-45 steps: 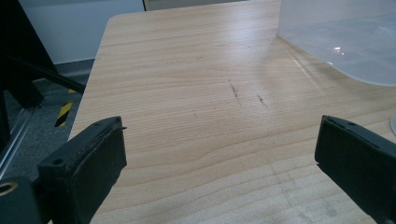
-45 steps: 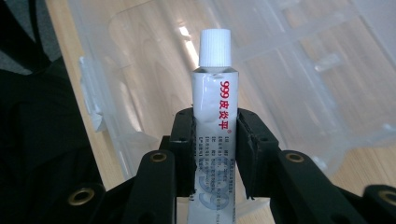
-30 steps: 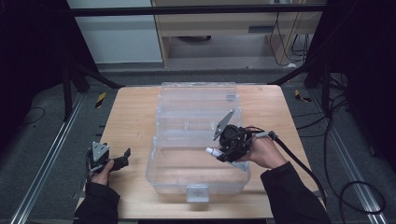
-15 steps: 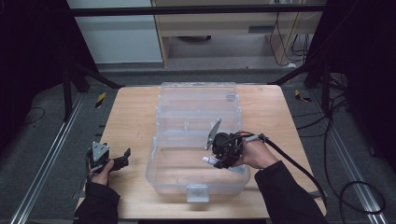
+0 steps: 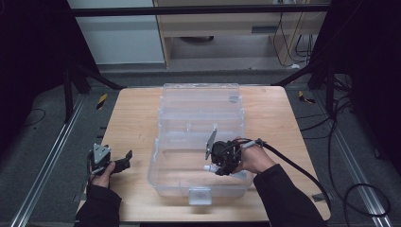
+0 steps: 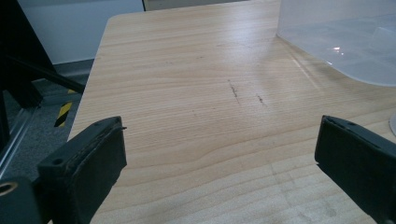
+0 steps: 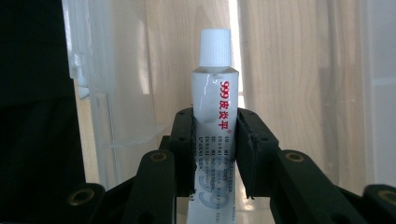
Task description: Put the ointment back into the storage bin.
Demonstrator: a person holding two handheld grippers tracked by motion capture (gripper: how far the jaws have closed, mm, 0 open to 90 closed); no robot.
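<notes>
My right claw [image 7: 215, 140] is clamped on a white ointment tube [image 7: 212, 116], whose long axis runs straight out along the jaws with its ribbed white cap leading. From above I hold it low over the near half of the clear plastic storage box [image 5: 201, 101] on the bench [image 5: 132, 118], cap toward my left. My left claw [image 6: 219, 168], spread wide and empty, rests well apart, so any setting-down falls to my right.
</notes>
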